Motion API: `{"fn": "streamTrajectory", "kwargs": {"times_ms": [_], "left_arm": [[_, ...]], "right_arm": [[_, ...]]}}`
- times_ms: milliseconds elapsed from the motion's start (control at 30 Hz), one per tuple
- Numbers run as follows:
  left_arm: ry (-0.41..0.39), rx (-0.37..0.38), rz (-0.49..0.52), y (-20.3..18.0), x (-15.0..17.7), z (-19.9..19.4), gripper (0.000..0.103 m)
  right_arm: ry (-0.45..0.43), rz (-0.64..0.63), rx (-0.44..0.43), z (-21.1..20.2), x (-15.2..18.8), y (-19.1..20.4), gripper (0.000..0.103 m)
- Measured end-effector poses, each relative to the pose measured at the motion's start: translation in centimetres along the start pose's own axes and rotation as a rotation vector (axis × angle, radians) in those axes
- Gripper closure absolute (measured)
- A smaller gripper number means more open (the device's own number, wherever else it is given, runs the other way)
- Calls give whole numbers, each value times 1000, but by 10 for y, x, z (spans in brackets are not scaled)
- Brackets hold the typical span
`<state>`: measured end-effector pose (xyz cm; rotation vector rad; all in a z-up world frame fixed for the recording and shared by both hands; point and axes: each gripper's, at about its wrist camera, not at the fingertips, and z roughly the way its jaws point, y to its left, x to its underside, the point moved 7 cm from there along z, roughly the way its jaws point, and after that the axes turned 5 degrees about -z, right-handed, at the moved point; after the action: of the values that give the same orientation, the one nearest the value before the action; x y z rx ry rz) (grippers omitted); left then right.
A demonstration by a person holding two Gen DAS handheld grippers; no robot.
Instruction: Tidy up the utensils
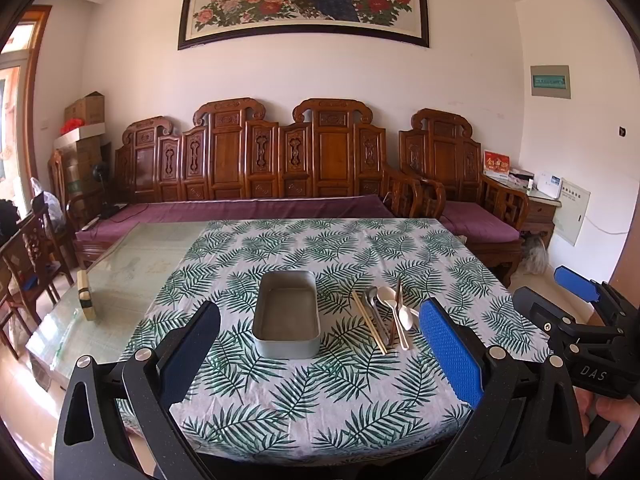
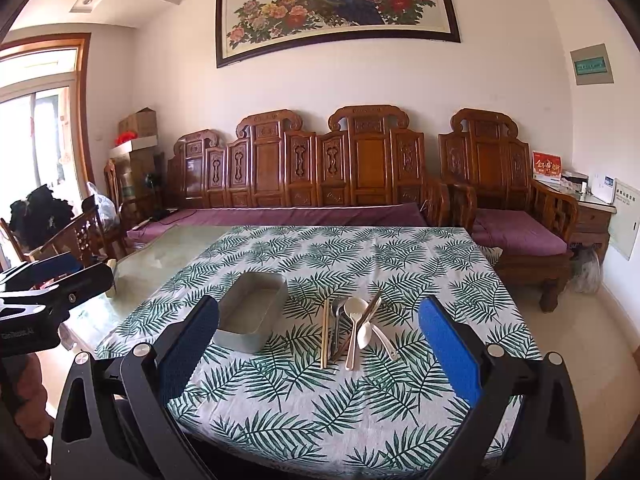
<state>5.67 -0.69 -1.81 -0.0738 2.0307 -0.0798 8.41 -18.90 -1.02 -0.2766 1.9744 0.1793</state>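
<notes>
Carved wooden sofa (image 1: 256, 160) under peacock painting (image 1: 304, 0), leaf-print cloth (image 1: 320, 400) covering counter (image 1: 120, 280), grey tray (image 1: 286, 316) beside heaped utensils (image 1: 386, 318), left tongs (image 1: 320, 356) and right tongs (image 2: 320, 356) both spread apart, empty

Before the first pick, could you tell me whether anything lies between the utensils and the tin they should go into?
Nothing visible does. The utensils lie in a pile right of the tin, with only bare tablecloth between them. The tin is open and looks empty. Both grippers, left and right, are open and hold nothing.
</notes>
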Motion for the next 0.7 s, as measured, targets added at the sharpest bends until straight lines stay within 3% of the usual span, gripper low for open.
{"fn": "streamTrajectory", "kwargs": {"times_ms": [233,433,567,700], "left_arm": [[13,1,2,0,3,3,6],[70,14,1,2,13,25,6],[105,42,1,1,19,47,6],[153,65,15,-4,29,77,6]], "right_arm": [[10,4,-7,2,-1,1,3],[41,-1,-19,15,7,-2,3],[61,-6,-25,32,13,-11,10],[107,-10,-38,59,22,-21,23]]}}
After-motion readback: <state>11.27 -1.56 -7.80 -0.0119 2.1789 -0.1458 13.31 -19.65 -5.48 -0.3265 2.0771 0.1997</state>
